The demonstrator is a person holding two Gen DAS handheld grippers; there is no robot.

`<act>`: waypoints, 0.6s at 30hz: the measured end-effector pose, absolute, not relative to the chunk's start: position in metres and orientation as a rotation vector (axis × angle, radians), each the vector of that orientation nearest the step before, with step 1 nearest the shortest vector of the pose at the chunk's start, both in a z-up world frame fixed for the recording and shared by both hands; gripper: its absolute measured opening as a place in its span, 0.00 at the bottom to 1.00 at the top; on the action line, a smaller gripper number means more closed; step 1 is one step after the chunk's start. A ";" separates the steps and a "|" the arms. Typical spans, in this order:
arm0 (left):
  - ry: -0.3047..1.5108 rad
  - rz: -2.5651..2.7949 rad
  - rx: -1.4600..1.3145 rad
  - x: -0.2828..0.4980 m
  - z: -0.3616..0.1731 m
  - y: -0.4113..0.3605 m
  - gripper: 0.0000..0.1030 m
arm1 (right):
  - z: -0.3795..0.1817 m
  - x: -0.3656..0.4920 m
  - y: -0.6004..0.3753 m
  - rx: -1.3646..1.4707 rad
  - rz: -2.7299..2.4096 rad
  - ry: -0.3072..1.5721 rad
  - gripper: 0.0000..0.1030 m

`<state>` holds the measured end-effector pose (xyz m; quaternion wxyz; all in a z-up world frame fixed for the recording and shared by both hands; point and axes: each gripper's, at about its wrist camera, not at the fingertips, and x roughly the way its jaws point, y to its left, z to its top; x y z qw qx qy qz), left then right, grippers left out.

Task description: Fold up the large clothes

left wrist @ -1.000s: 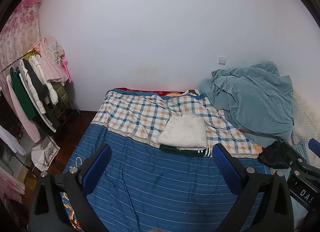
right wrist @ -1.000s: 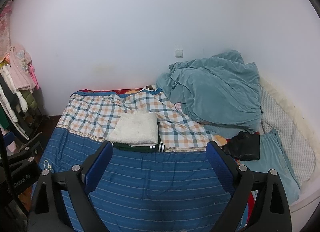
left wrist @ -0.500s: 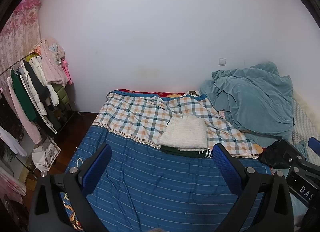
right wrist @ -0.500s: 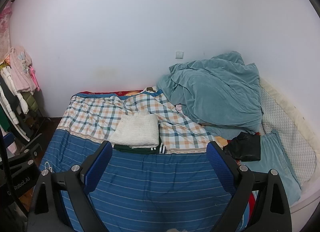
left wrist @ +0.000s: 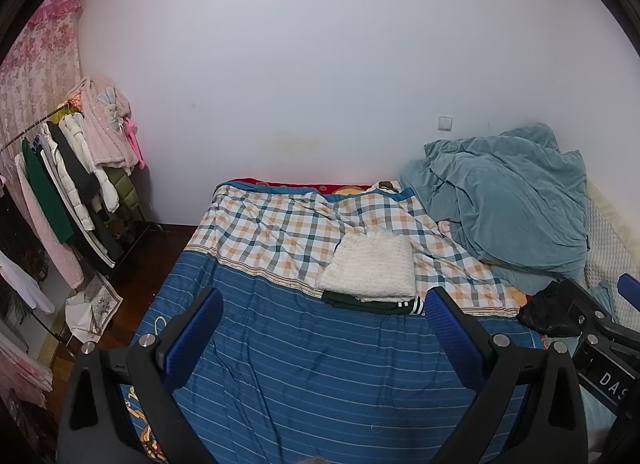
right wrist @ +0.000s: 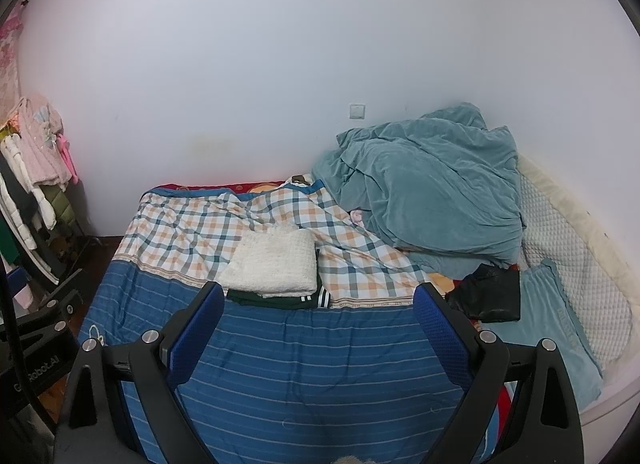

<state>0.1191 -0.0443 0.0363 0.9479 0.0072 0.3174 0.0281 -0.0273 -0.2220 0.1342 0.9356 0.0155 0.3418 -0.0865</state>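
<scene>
Mostly hidden under the folded cream sweater, a dark green garment peeks out; both claws gape empty.

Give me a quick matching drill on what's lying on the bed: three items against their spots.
Items:
1. white folded knit
2. teal blanket
3. black garment

Places:
A. heaped against the wall, far right
B. stacked on a dark green folded garment, mid-bed
C. beside the light blue pillow

Pairs: 1-B, 2-A, 3-C
</scene>
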 end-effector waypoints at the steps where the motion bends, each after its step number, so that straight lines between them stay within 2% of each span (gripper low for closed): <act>1: 0.645 0.058 0.016 0.119 0.036 -0.044 1.00 | 0.134 -0.027 -0.221 0.031 -0.177 0.700 0.94; 18: 0.648 0.063 0.020 0.117 0.038 -0.036 1.00 | 0.131 -0.035 -0.213 0.036 -0.190 0.694 0.94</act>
